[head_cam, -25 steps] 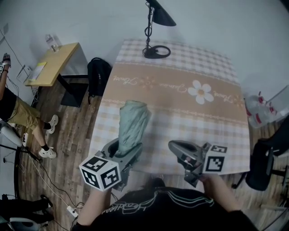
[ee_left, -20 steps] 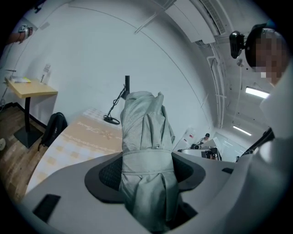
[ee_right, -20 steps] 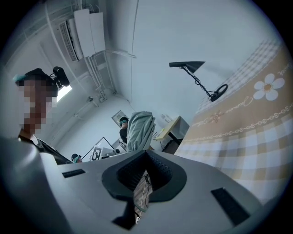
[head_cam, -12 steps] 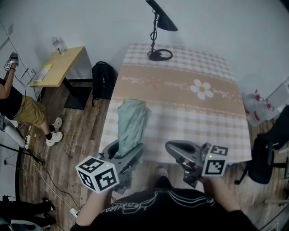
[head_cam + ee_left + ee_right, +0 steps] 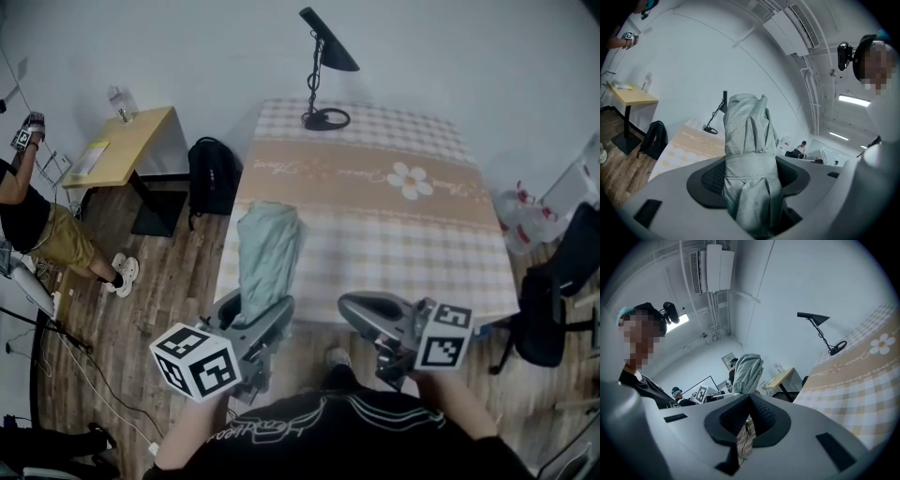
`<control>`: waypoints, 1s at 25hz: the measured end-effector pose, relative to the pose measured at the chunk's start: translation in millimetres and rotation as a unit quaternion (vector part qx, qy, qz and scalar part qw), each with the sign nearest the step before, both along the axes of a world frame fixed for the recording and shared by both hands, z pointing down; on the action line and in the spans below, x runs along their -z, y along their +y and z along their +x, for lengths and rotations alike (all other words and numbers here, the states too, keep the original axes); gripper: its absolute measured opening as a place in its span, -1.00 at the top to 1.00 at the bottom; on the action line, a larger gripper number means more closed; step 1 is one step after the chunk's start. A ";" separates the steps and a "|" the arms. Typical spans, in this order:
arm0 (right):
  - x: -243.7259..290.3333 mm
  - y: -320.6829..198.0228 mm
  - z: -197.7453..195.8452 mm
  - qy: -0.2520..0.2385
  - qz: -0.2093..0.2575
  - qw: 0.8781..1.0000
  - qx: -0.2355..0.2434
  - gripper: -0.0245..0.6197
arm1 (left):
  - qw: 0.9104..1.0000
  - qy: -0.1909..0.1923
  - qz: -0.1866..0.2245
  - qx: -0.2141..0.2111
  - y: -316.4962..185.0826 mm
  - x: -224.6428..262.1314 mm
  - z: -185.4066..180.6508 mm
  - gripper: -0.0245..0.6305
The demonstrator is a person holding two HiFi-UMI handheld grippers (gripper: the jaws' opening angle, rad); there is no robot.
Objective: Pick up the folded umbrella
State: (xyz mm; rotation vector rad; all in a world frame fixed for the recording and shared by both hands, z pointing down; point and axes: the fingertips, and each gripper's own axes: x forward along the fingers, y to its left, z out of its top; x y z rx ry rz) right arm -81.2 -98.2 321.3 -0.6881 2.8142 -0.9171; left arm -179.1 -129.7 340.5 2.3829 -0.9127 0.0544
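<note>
- Table (image 5: 450, 262): rectangular, under a checked cloth with a tan band and a white flower print (image 5: 411, 180); the reference for the places below.
- Folded umbrella (image 5: 265, 258): pale green, soft creased fabric bound by a strap of the same cloth. It is held over the table's near left corner, its free end raised clear of the cloth.
- Left gripper (image 5: 253, 317): grey shell and black dimpled pads, with the jaws pinching the umbrella at the strap.
- Right gripper (image 5: 354, 307): off the table's near edge, jaws pressed together with nothing between them.
- Marker cube (image 5: 195, 361): one on each gripper, black squares on white.
- Desk lamp (image 5: 333, 54): black, with a ring base and thin stem, at the table's far edge; well apart from the umbrella.
- Backpack (image 5: 211, 173): black, on the plank floor (image 5: 159, 300) just left of the table.
- Side table (image 5: 127, 145): light wood, further left, bearing a clear bottle (image 5: 117, 101).
- Office chair (image 5: 553, 309): black, right of the table.
- Person (image 5: 37, 225): far left of the table.
</note>
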 end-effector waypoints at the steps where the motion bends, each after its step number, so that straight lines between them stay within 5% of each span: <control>1: 0.9 3.1 -2.0 0.003 0.005 1.000 -0.001 0.89 | 1.000 0.000 0.002 -0.002 2.9 0.7 -0.9 0.08; 25: 18.2 46.5 -26.3 0.007 0.038 0.999 0.000 0.89 | 0.999 0.014 0.036 -0.011 42.6 20.2 -23.1 0.08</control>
